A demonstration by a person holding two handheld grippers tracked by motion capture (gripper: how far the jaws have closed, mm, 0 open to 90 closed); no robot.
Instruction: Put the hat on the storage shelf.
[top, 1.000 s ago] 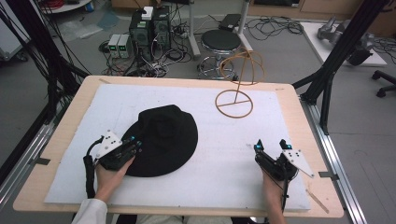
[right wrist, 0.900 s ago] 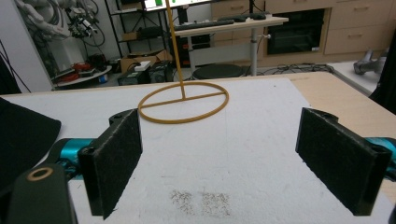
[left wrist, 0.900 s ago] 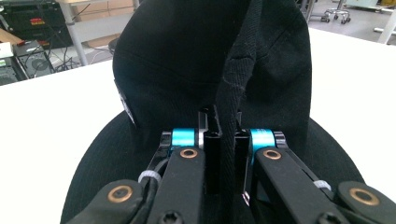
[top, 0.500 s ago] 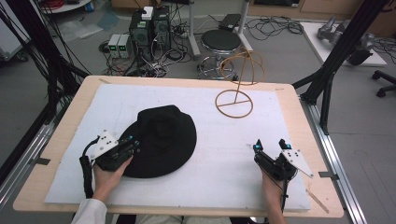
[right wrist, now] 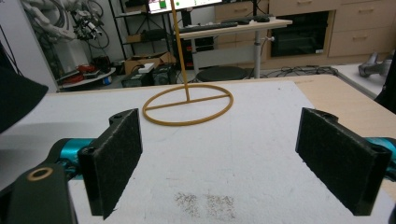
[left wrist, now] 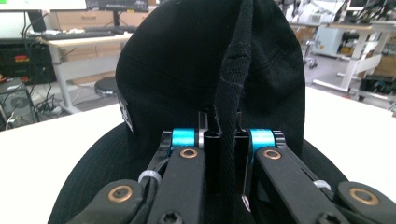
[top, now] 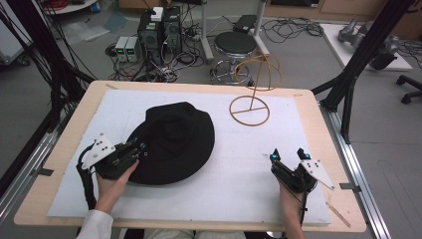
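A black brimmed hat (top: 174, 142) lies on the white mat (top: 239, 149), left of the middle. My left gripper (top: 139, 148) is shut on the hat's left brim; in the left gripper view the pinched fabric (left wrist: 226, 130) rises between the jaws and the crown (left wrist: 187, 60) stands tilted up behind. A yellow wire hat stand (top: 251, 99) with a ring base is at the back, right of centre, also seen ahead in the right gripper view (right wrist: 187, 105). My right gripper (top: 288, 155) rests near the front right, open, with nothing between its pads (right wrist: 116, 149).
The wooden table edge (top: 318, 114) frames the mat. A black metal frame leg (top: 348, 84) stands at the right, cables and a stool (top: 238, 44) lie on the floor behind. Bare mat lies between the hat and my right gripper.
My left gripper has risen a little with the brim in it, lifting that side of the hat and tipping the crown. The right gripper has stayed put.
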